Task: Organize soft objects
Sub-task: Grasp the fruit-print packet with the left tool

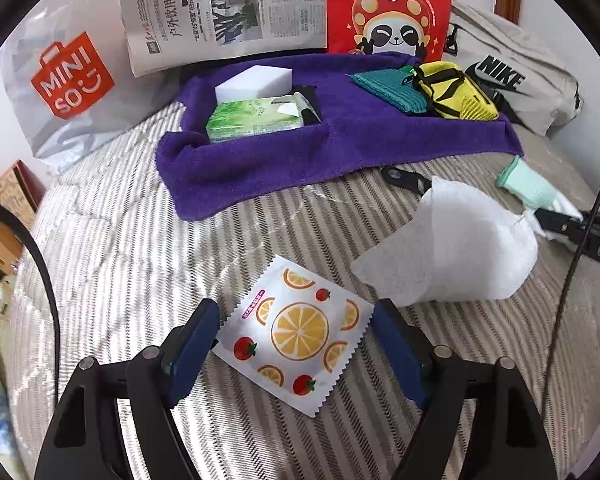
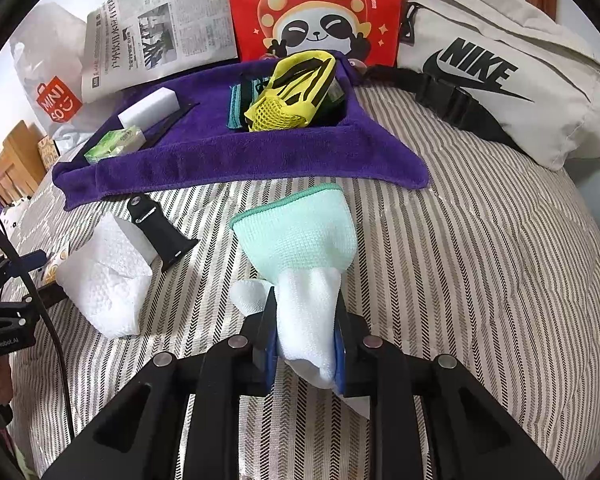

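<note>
**A:** Status on both sides?

**B:** My right gripper (image 2: pixel 305 340) is pinching the mint-and-white cloth (image 2: pixel 300 248) by its white end. Jaws pressed onto it, fabric bunched between the pads. The cloth's long axis runs straight ahead of me, mint end fanned out toward the purple towel tray (image 2: pixel 236 156).

**A:** Left?

**B:** My left gripper (image 1: pixel 296 340) is spread wide, holding nothing. The fruit-print sachet (image 1: pixel 296 336) lies flat on the bed (image 1: pixel 120 240) right between the fingers, turned diamond-wise, so its corners point at the pads rather than its flat edges.

**A:** What does the next move turn on?

**B:** For the cloth: the tray is dead ahead and just past the mint end. Its right compartment already holds the yellow mesh pouch (image 2: pixel 296 92) on a teal cloth (image 2: pixel 236 106); the left one holds the white sponge (image 2: pixel 150 108) and green tissue pack (image 2: pixel 116 144). My guess is a lift over the near towel edge, then forward.

**A:** Clearance?

**B:** Striped bedding to my right is open as far as the Nike bag (image 2: pixel 500 80). To my left sit the crumpled paper towel (image 2: pixel 104 284) and a black clip (image 2: pixel 156 232), near but apart from the cloth. The red panda bag (image 2: pixel 312 8) and newspaper (image 2: pixel 160 28) wall off the back, so I judge overshoot room is small.
</note>
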{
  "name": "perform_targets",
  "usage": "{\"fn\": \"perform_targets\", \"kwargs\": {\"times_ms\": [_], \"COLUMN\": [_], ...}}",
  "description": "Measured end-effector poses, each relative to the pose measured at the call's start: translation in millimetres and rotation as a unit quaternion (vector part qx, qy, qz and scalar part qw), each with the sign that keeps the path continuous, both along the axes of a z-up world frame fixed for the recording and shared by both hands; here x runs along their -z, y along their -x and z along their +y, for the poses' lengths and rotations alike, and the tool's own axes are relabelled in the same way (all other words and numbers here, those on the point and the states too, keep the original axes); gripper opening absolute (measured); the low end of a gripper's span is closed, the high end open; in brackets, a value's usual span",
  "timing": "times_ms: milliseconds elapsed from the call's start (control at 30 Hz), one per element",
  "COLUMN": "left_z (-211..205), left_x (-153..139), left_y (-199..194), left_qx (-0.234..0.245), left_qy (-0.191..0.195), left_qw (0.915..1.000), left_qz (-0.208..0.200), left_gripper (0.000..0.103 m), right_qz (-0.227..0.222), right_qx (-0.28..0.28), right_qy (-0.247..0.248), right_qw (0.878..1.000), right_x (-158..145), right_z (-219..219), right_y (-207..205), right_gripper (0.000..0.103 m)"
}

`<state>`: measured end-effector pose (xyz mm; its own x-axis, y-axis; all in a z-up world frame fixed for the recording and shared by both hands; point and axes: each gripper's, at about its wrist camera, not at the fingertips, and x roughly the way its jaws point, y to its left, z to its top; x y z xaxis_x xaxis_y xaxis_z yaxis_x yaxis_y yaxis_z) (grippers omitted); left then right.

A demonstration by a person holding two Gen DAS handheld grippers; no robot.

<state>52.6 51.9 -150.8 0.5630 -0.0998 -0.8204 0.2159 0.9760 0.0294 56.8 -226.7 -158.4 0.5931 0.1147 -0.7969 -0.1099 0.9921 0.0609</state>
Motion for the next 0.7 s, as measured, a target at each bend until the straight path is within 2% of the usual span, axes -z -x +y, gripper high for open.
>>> {"fn": "perform_targets", "kwargs": {"times_ms": [67, 133, 200, 233, 333, 467, 567, 700], "left_z": [1, -3, -7, -10, -18, -28, -25, -6], "left_x": [0, -1, -1, -2, -4, -7, -9, -13], "left_y": [1, 4, 7, 7, 10, 13, 12, 6], "left_qx": [0.001, 0.017, 0.025, 0.031, 0.046, 0.058, 0.055, 0.037], "left_qy": [0.006, 0.006, 0.0, -0.002, -0.016, -0.043, -0.026, 0.037], "left_qw": [1.0, 0.9998, 0.9996, 0.9995, 0.9987, 0.9972, 0.998, 0.9986], "left_qz": [-0.002, -0.008, -0.011, -0.012, -0.014, -0.02, -0.016, -0.001], "left_gripper": [0.074, 0.061, 0.054, 0.044, 0.034, 0.029, 0.025, 0.014], "right_qz": [-0.002, -0.003, -0.003, -0.004, -0.006, -0.007, -0.008, -0.008], "right_qx": [-0.001, -0.001, 0.0, -0.001, 0.0, 0.0, -0.001, -0.002], "right_qy": [0.003, 0.003, 0.004, 0.006, 0.007, 0.009, 0.008, 0.006], "right_qw": [1.0, 1.0, 1.0, 1.0, 1.0, 1.0, 1.0, 1.0], "right_x": [0, 0, 0, 0, 0, 0, 1, 1], "right_z": [0, 1, 1, 1, 2, 3, 2, 0], "right_y": [0, 0, 0, 1, 1, 1, 1, 1], "right_gripper": [0.022, 0.022, 0.022, 0.022, 0.022, 0.022, 0.022, 0.022]}}
